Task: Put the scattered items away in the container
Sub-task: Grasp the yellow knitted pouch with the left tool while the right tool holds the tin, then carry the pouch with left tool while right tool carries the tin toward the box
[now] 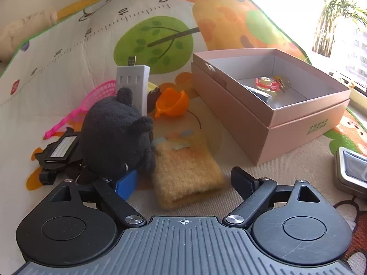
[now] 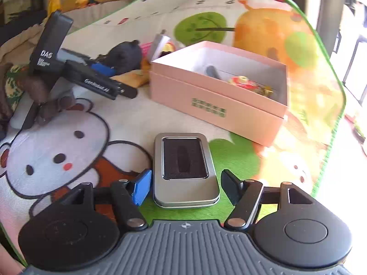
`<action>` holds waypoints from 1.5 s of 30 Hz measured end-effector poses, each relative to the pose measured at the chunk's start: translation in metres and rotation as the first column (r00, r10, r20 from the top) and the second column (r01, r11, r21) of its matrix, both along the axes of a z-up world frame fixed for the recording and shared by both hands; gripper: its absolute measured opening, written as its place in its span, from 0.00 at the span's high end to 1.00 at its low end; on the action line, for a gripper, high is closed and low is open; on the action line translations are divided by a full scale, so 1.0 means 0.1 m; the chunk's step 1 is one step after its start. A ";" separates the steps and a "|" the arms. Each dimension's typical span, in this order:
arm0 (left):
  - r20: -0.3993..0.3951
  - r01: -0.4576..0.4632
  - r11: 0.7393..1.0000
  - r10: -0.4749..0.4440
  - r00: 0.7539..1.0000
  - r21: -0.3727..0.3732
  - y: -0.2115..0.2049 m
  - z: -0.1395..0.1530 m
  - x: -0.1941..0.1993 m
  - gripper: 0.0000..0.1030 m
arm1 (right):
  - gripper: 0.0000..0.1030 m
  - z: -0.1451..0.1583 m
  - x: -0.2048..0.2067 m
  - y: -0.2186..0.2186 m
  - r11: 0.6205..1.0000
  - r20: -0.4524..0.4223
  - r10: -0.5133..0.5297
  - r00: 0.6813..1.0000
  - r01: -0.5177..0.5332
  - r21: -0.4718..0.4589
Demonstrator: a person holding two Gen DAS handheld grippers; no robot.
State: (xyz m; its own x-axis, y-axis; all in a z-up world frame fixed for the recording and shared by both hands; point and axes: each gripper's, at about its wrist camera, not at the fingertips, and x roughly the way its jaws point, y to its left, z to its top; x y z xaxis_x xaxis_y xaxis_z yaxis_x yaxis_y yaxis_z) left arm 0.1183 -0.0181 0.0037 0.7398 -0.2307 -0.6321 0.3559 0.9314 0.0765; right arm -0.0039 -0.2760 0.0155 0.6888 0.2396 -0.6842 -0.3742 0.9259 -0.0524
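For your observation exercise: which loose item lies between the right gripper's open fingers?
The silver tin with a dark window; everything else lies scattered farther left by the pink box.

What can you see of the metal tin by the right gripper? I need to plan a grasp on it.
The metal tin is a flat, silver, rounded-corner rectangle, its closed lid windowed over dark foam with an empty slot. It lies flat on the play mat, short of the pink box, between the right gripper's open fingers, touching neither pad.
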 end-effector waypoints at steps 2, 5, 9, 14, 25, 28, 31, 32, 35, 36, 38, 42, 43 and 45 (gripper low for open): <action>0.000 -0.002 1.000 0.002 1.000 -0.016 0.01 0.01 0.02 0.27 | 0.31 -0.02 0.01 -0.12 0.998 -0.007 -0.057 0.998 0.057 0.038; -0.001 -0.006 1.000 0.006 1.000 -0.005 0.02 0.04 -0.05 0.40 | 0.29 -0.07 0.01 -0.15 0.994 -0.012 -0.077 0.997 0.078 0.079; -0.010 0.014 1.000 -0.014 1.000 0.012 0.03 0.07 -0.32 0.41 | 0.26 -0.11 -0.03 -0.06 0.996 0.010 -0.047 0.999 0.046 0.079; -0.054 0.162 0.986 -0.163 0.985 -0.023 -0.09 0.10 -0.86 0.40 | 0.26 -0.12 0.07 0.02 0.998 0.057 -0.033 0.998 0.031 0.051; -0.058 0.241 0.969 -0.238 0.970 0.054 -0.22 0.03 -1.32 0.06 | 0.31 -0.09 -0.43 0.18 0.970 0.055 0.241 0.969 -0.237 -0.058; -0.046 0.149 0.987 -0.146 0.988 0.053 -0.08 0.03 -1.23 0.04 | 0.17 -0.10 -0.60 0.10 0.960 0.127 0.239 0.963 -0.215 -0.178; -0.032 0.034 0.998 -0.032 0.999 0.056 0.03 0.04 -1.14 0.02 | 0.16 -0.10 -0.54 -0.04 0.959 0.165 0.150 0.975 -0.103 -0.265; -0.029 0.004 0.999 -0.003 1.000 0.052 0.06 0.04 -1.12 0.02 | 0.16 -0.11 -0.50 -0.07 0.951 0.192 0.107 0.976 -0.044 -0.305; -0.038 -0.034 0.999 0.035 0.999 0.022 0.12 0.04 -1.08 0.02 | 0.16 -0.11 -0.37 -0.17 0.936 0.255 -0.028 0.967 0.115 -0.333; -0.042 -0.038 0.999 0.039 0.998 0.009 0.13 0.04 -1.09 0.02 | 0.15 -0.07 -0.33 -0.23 0.954 0.231 -0.069 0.970 0.132 -0.269; -0.048 -0.043 0.999 0.042 0.998 -0.015 0.14 0.03 -1.11 0.02 | 0.11 0.01 -0.26 -0.33 0.987 0.149 -0.119 0.982 0.133 -0.088; -0.050 -0.059 0.998 0.057 0.997 -0.028 0.12 0.01 -1.12 0.00 | 0.00 0.04 -0.15 -0.27 0.980 0.028 -0.120 0.992 0.114 0.161; -0.052 -0.059 0.998 0.058 0.997 -0.029 0.11 0.01 -1.13 0.00 | 0.00 0.02 -0.13 -0.19 0.981 0.030 -0.113 0.993 0.107 0.159; -0.057 -0.040 0.999 0.038 0.998 -0.036 0.09 0.01 -1.14 0.00 | 0.00 -0.03 -0.06 -0.02 0.989 0.050 -0.106 0.993 0.100 0.111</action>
State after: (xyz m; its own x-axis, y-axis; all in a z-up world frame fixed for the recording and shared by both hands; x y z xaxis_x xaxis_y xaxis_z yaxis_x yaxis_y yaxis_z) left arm 0.0039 -0.0092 0.0048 0.7122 -0.2262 -0.6646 0.3220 0.9465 0.0229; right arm -0.0101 -0.2777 0.0120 0.7499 0.2358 -0.6181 -0.2759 0.9607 0.0317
